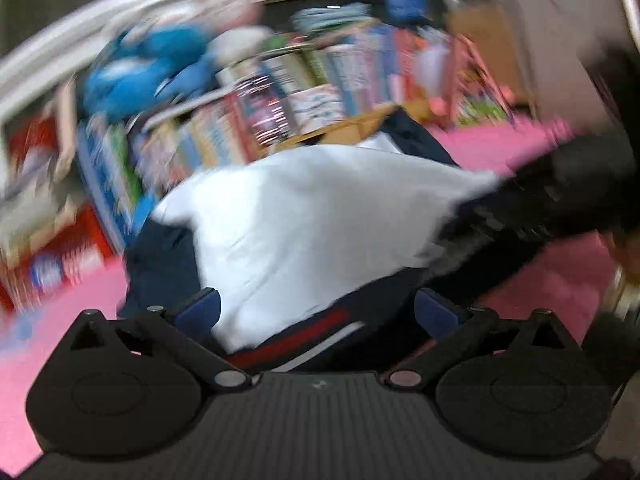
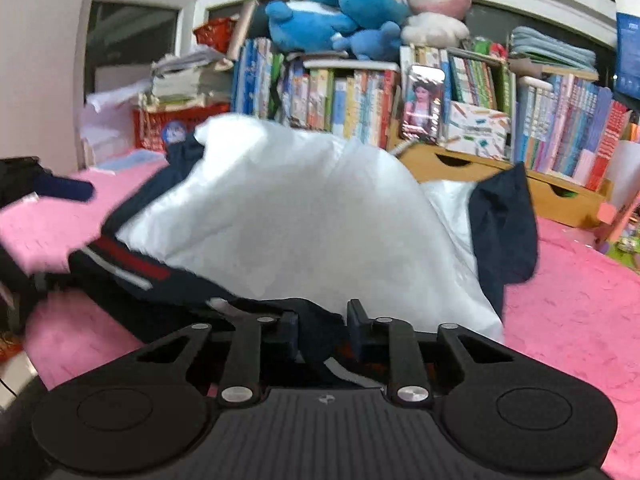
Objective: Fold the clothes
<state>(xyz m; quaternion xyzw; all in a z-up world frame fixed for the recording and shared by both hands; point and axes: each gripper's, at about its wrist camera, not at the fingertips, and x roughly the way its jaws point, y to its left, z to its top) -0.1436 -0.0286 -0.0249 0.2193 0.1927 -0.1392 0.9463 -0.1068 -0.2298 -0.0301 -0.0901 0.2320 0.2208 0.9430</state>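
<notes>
1. The garment, navy with a white lining turned out and a red-and-white stripe, lies bunched on the pink surface straight ahead of both my tools.
2. My right hand-held gripper is nearly closed, its pads pinching a dark navy fold at the garment's near edge.
3. My left hand-held gripper stands wide open; the striped hem and white lining sit between its fingers, and I cannot tell whether either pad touches the cloth. That view is badly blurred.
4. A navy flap hangs free at the garment's right edge.
5. Bare pink surface lies open to the right and at near left.
6. Behind, a wooden drawer box, rows of books and plush toys close off the far edge.
</notes>
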